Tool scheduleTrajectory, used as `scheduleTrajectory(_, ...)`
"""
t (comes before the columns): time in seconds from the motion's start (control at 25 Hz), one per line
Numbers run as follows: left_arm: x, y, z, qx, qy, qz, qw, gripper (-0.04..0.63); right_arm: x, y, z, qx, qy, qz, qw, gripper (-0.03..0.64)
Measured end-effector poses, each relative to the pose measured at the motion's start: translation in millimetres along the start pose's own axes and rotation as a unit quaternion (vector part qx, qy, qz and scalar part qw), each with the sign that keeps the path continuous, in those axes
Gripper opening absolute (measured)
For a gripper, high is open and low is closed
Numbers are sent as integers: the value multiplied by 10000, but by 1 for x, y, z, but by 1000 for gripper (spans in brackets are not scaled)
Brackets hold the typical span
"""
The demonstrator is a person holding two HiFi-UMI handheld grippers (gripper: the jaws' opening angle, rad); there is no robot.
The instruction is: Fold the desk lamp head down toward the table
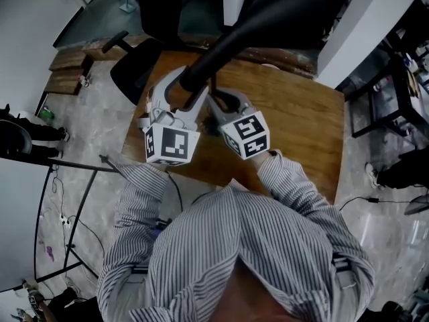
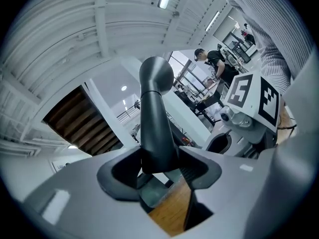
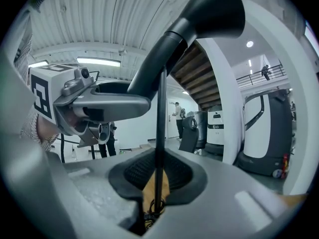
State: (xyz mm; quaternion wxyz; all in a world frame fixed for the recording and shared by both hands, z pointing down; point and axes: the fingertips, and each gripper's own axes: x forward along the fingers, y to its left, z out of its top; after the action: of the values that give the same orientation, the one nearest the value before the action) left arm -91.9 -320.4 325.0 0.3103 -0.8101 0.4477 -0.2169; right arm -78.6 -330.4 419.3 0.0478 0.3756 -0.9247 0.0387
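Lamp head (image 1: 268, 19) is a fat dark cone running from frame centre out to the upper right, high over the table (image 1: 295, 119). Its narrow neck (image 2: 155, 128) sits between the pads of my left gripper (image 1: 188, 91), pinched on both sides (contact looks snug, not loose). So the head's long axis points away from those fingers, up and right. My right gripper (image 1: 224, 106), just beside, looks clamped on the thin stem (image 3: 159, 148) below. Left is the nearer hand. I reckon next is swinging the neck down while the right steadies.
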Motion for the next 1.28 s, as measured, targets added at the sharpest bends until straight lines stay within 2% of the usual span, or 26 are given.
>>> scheduleTrajectory(0.16,-1,-1,1,84,125,-102,9998,238,-2,-1,-1,-40,0,29,10000,52)
scheduleTrajectory(0.4,-6,5,2,631,660,-449,9948,238,-3,1,-1,-26,75,32,10000,52)
scheduleTrajectory(0.52,-6,6,4,960,1033,-680,9877,238,-5,0,-1,10,98,55,9999,52)
scheduleTrajectory(0.64,-9,13,7,1420,1410,-954,9751,238,-4,-1,1,27,98,21,9999,51)
scheduleTrajectory(0.72,-11,18,9,1773,1621,-1155,9638,238,-4,-1,1,27,96,-11,9999,51)
scheduleTrajectory(0.84,-12,24,15,2342,1967,-1444,9411,238,-5,-3,1,102,72,-97,9999,49)
scheduleTrajectory(1.04,-14,33,24,3155,2424,-1906,8974,237,-5,-3,0,147,50,-244,9996,49)
scheduleTrajectory(1.2,-20,39,31,3747,2796,-2116,8583,238,-8,2,1,135,39,-256,9996,49)
scheduleTrajectory(1.28,-21,41,36,3987,2875,-2215,8422,236,-8,4,1,142,21,-282,9995,49)
